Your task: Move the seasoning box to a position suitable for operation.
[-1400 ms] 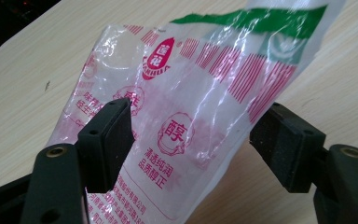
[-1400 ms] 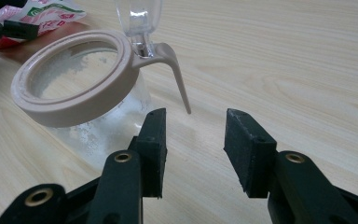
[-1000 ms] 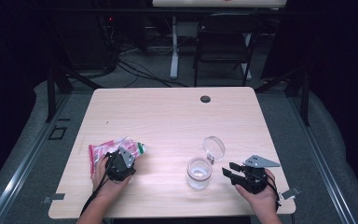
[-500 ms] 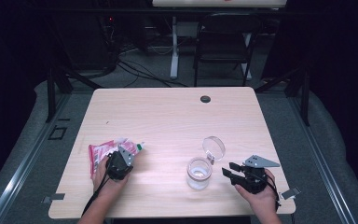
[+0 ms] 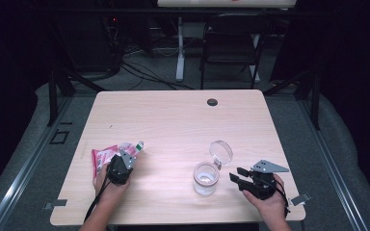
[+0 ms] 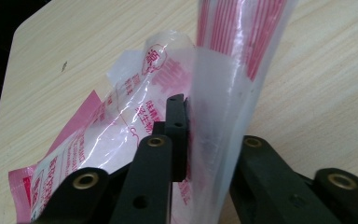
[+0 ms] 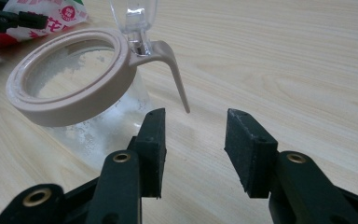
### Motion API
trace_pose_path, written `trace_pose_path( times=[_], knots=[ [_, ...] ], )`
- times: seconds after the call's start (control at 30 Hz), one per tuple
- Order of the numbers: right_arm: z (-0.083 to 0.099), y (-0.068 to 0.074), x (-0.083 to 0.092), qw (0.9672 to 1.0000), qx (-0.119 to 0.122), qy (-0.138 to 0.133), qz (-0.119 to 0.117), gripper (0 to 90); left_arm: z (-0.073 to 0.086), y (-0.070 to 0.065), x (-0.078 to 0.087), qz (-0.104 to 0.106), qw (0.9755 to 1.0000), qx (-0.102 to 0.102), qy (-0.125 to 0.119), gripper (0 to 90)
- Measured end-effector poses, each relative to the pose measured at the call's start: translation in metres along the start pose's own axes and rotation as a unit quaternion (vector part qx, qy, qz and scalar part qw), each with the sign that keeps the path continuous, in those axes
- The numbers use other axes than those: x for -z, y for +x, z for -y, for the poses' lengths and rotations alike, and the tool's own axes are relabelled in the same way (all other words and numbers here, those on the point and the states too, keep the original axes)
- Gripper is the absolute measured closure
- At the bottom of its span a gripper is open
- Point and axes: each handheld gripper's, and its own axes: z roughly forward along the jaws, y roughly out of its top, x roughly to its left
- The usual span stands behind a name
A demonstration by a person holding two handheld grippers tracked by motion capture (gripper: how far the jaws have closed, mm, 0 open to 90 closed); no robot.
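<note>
A pink-and-clear plastic packet (image 5: pixel 102 157) lies at the table's front left. My left gripper (image 5: pixel 126 160) has just been closing its jaws and now pinches a raised fold of the packet (image 6: pixel 121 126) between them; its gripper (image 6: pixel 205 140) is shut on the film. A clear glass jar (image 5: pixel 205 179) with a beige rim (image 7: pixel 74 108) stands at the front middle, its hinged lid (image 5: pixel 220 152) flipped open. My right gripper (image 5: pixel 236 176) rests on the table just right of the jar, open and empty, seen close up as gripper (image 7: pixel 193 140).
The light wooden table (image 5: pixel 173 120) has a round cable hole (image 5: pixel 212 102) near its far edge. A dark chair (image 5: pixel 231 45) and cables stand on the floor beyond the table. The jar's clasp lever (image 7: pixel 175 79) hangs toward my right gripper.
The left gripper's jaws have closed on the packet, and its near fold now stands up between them. The right hand and the jar have not moved.
</note>
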Motion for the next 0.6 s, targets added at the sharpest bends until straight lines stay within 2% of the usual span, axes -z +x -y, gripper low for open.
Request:
trace_pose_path(
  times=[0.13,0.4,0.6],
  knots=[
    [0.000,0.000,0.000,1.0000,0.000,0.000,0.000,58.1,0.000,0.005,0.002,0.005,0.9999,0.014,-0.008,86.4],
    [0.000,0.000,0.000,1.0000,0.001,0.000,0.001,58.1,0.000,0.016,0.008,0.015,0.9990,0.038,-0.016,88.6],
    [0.000,0.000,-0.001,1.0000,0.001,-0.001,0.000,58.1,0.000,0.029,0.019,0.022,0.9972,0.064,-0.032,89.5]
  ],
)
